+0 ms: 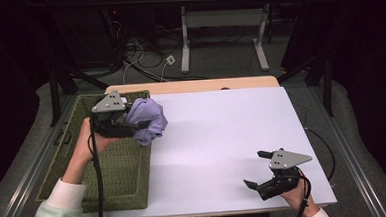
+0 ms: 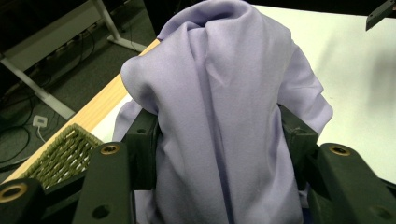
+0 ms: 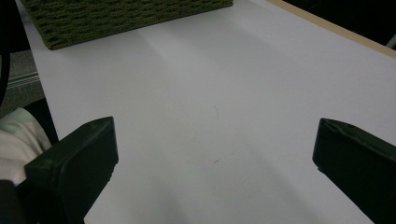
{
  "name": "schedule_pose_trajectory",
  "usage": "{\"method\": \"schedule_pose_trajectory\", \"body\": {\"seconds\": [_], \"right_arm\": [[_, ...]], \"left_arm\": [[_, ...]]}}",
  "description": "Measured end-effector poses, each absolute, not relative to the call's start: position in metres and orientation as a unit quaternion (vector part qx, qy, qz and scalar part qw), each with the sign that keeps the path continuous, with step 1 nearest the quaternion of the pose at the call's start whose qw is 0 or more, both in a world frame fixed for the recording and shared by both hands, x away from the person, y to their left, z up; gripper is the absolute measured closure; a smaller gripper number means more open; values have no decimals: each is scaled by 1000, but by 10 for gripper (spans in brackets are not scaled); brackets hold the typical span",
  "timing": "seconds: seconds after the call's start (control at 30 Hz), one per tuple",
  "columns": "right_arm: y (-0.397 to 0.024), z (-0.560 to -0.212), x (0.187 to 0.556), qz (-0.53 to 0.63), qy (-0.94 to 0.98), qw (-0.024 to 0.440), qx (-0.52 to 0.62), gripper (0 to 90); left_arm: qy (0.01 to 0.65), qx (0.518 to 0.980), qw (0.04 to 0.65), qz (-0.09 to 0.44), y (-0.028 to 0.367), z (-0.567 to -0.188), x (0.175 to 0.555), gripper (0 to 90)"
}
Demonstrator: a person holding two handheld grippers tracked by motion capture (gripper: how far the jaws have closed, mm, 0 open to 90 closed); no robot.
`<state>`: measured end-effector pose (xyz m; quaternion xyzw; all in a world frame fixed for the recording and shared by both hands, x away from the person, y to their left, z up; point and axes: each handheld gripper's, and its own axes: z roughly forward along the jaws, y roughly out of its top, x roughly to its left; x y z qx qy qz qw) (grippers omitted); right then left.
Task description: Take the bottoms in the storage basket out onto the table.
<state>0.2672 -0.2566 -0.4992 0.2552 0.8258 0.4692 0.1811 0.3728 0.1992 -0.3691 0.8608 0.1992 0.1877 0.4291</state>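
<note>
A bunched lilac cloth (image 1: pixel 148 120) hangs in the air at the right rim of the green woven basket (image 1: pixel 115 177). My left gripper (image 1: pixel 132 125) is shut on it, held up over the basket's far end. In the left gripper view the cloth (image 2: pixel 219 116) bulges up between the two black jaws and drapes over them. My right gripper (image 1: pixel 257 169) rests near the table's front right corner, jaws wide apart with nothing between them. In the right gripper view, bare white table (image 3: pixel 210 116) lies between its fingers (image 3: pixel 74 158).
The white table top (image 1: pixel 222 137) stretches from the basket to the right edge. The basket (image 3: pixel 116 18) stands off the table's left side. Beyond the far edge lie cables (image 1: pixel 148 61) and a desk frame (image 1: pixel 222 32) on the floor.
</note>
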Motion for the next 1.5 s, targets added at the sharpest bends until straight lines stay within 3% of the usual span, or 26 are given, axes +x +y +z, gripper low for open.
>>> {"method": "schedule_pose_trajectory", "body": {"seconds": [1.5], "right_arm": [[-256,-500,269,468,827,179,254,0]], "left_arm": [[150,899,379,158,137,-386,391,448]]}}
